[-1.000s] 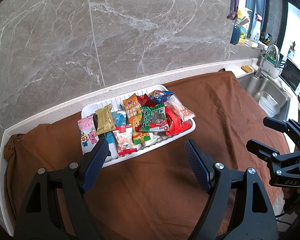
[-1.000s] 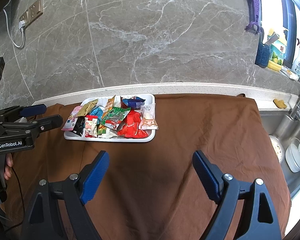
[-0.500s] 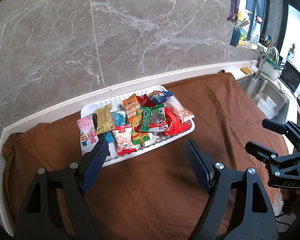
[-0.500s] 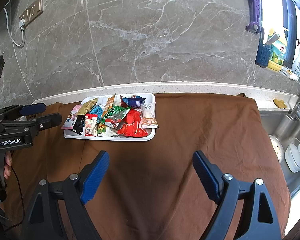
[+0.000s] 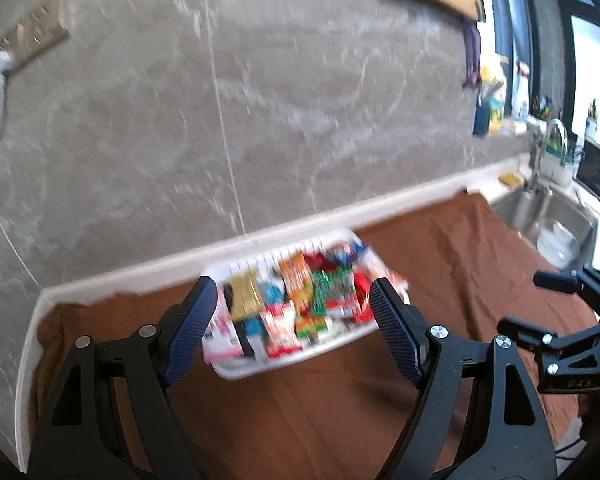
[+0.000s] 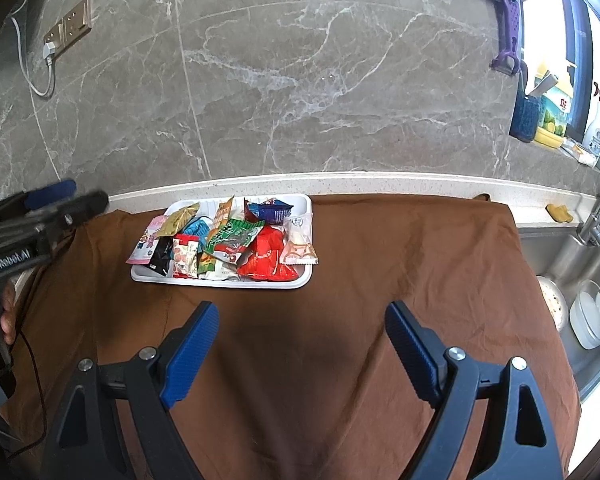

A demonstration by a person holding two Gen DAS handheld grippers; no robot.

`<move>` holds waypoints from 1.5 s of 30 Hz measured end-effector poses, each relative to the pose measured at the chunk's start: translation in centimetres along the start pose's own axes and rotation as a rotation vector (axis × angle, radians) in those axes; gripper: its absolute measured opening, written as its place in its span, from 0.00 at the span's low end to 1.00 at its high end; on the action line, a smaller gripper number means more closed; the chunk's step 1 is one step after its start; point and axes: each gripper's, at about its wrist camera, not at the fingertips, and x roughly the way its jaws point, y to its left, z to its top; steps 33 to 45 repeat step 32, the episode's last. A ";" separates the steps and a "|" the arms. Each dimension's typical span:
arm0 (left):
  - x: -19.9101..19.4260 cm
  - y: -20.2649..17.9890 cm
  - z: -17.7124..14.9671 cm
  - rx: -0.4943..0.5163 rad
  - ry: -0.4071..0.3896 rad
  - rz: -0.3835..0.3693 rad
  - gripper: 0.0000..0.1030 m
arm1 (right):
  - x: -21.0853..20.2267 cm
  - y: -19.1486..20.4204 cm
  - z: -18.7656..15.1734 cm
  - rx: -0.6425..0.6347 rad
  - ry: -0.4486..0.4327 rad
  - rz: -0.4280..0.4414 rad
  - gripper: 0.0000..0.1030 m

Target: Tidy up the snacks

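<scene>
A white tray (image 6: 304,280) lies on the brown cloth near the back wall, filled with several snack packets: gold (image 6: 178,218), green (image 6: 236,232), red (image 6: 266,258), blue (image 6: 266,210), pink (image 6: 146,244). The same tray (image 5: 236,370) appears blurred in the left wrist view. My left gripper (image 5: 292,328) is open and empty, hovering in front of the tray; it also shows at the left of the right wrist view (image 6: 66,200). My right gripper (image 6: 300,350) is open and empty, well short of the tray, over the cloth.
The brown cloth (image 6: 380,280) covers the counter. A steel sink (image 6: 572,280) with a white bowl (image 6: 592,316) lies at the right. A socket with a cable (image 6: 66,28) sits on the marble wall. Bottles and a utensil holder (image 6: 526,114) stand at the far right.
The left gripper has tilted upward and its view is now motion-blurred, showing more wall. The right gripper has hardly moved. Both stay open.
</scene>
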 end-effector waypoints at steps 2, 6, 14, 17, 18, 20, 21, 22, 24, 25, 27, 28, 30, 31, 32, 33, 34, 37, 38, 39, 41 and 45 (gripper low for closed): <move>-1.1 0.4 0.3 -0.023 -0.061 0.014 0.77 | -0.1 -0.1 -0.1 0.004 -0.003 0.004 0.85; -3.1 1.2 0.7 -0.049 -0.172 0.074 0.97 | -0.3 -0.4 -0.3 0.014 -0.009 0.005 0.85; -3.5 1.5 1.2 -0.040 -0.159 0.218 0.99 | -0.5 -0.7 -0.8 0.029 -0.012 0.009 0.85; -3.4 1.1 1.0 -0.004 -0.149 0.243 0.99 | -0.6 -0.8 -1.2 0.034 -0.009 0.008 0.85; -3.3 1.1 0.9 0.005 -0.140 0.239 0.99 | -0.6 -0.7 -1.3 0.035 -0.007 0.007 0.85; -2.9 0.8 0.8 0.018 -0.123 0.226 0.99 | -0.5 -0.7 -1.4 0.039 -0.006 0.006 0.85; -2.7 0.7 0.8 0.024 -0.109 0.212 0.99 | -0.5 -0.7 -1.5 0.041 -0.004 0.005 0.85; -2.5 0.5 0.8 0.032 -0.079 0.200 0.99 | -0.5 -0.7 -1.6 0.042 -0.003 0.004 0.85; -2.3 0.1 0.6 0.049 -0.051 0.147 0.99 | -0.5 -0.7 -1.7 0.042 -0.003 0.003 0.85; -2.3 -0.2 0.5 0.059 -0.048 0.146 0.99 | -0.5 -0.7 -1.7 0.042 -0.001 0.001 0.85; -2.1 -0.8 0.2 0.083 -0.042 0.139 0.99 | -0.4 -0.7 -1.7 0.041 -0.001 0.000 0.85; -2.0 -1.0 0.1 0.087 -0.036 0.128 0.99 | -0.4 -0.7 -1.8 0.040 0.001 -0.004 0.85; -1.7 -0.9 -0.3 0.076 -0.025 0.105 0.99 | -0.4 -0.7 -1.8 0.039 0.006 -0.010 0.85; -1.4 -1.0 -0.4 0.074 -0.016 0.103 0.99 | -0.3 -0.8 -1.9 0.038 0.008 -0.013 0.85; -1.0 -1.0 -0.7 0.073 0.000 0.103 0.99 | -0.2 -0.9 -2.0 0.039 0.010 -0.018 0.85; -1.0 -1.0 -0.7 0.073 0.000 0.103 0.99 | -0.2 -0.9 -2.0 0.039 0.010 -0.018 0.85; -1.0 -1.0 -0.7 0.073 0.000 0.103 0.99 | -0.2 -0.9 -2.0 0.039 0.010 -0.018 0.85; -1.0 -1.0 -0.7 0.073 0.000 0.103 0.99 | -0.2 -0.9 -2.0 0.039 0.010 -0.018 0.85; -1.0 -1.0 -0.7 0.073 0.000 0.103 0.99 | -0.2 -0.9 -2.0 0.039 0.010 -0.018 0.85; -1.0 -1.0 -0.7 0.073 0.000 0.103 0.99 | -0.2 -0.9 -2.0 0.039 0.010 -0.018 0.85; -1.0 -1.0 -0.7 0.073 0.000 0.103 0.99 | -0.2 -0.9 -2.0 0.039 0.010 -0.018 0.85; -1.0 -1.0 -0.7 0.073 0.000 0.103 0.99 | -0.2 -0.9 -2.0 0.039 0.010 -0.018 0.85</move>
